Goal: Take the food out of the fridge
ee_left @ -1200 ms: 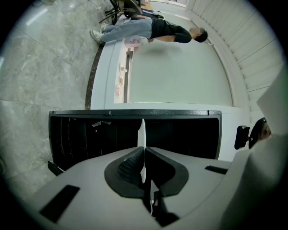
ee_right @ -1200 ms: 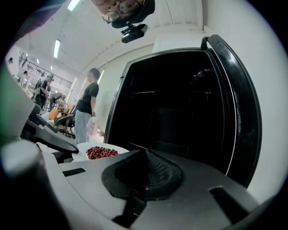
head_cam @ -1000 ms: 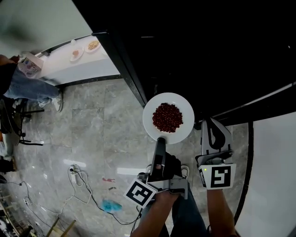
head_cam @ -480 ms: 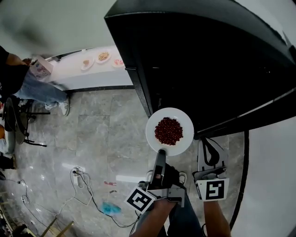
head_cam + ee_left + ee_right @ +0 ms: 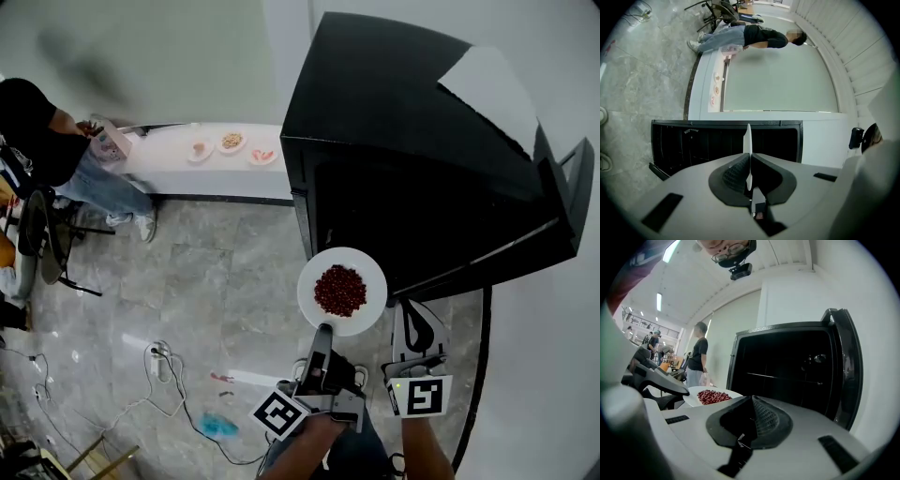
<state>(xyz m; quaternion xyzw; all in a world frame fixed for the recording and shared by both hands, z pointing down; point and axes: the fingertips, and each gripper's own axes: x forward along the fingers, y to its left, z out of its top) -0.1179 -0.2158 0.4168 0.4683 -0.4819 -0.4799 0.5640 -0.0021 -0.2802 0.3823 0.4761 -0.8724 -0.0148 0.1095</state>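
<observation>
- Two grippers low in the head view, side by side but apart, each with a marker cube (image 5: pixel 421 396) at the hand end.
- On the left gripper (image 5: pixel 325 330), pads pinched tight on the near rim of the white plate (image 5: pixel 367 272); in the left gripper view, that rim a thin white edge upright between the pads.
- Plate held level in the air, outside the fridge (image 5: pixel 412 141), just in front of the black cabinet's near front corner, above the marble floor (image 5: pixel 206 281).
- Red beans (image 5: pixel 340 290) heaped at the plate's centre, clear of the rim all round.
- On the right gripper (image 5: pixel 410 307), pads pressed against each other with nothing between; just beside the plate's right edge.
- Fridge open and dark inside, one shelf rail (image 5: pixel 773 376) across the cavity, door (image 5: pixel 846 366) swung out at the right.
- White counter (image 5: pixel 169 155) along the wall left of the fridge, three small dishes (image 5: pixel 231 142) in a row on its right half.
- Person (image 5: pixel 37 122) in a dark top and jeans at the counter's left end.
- White cable (image 5: pixel 173 389) and a blue scrap (image 5: pixel 220 427) on the floor.
</observation>
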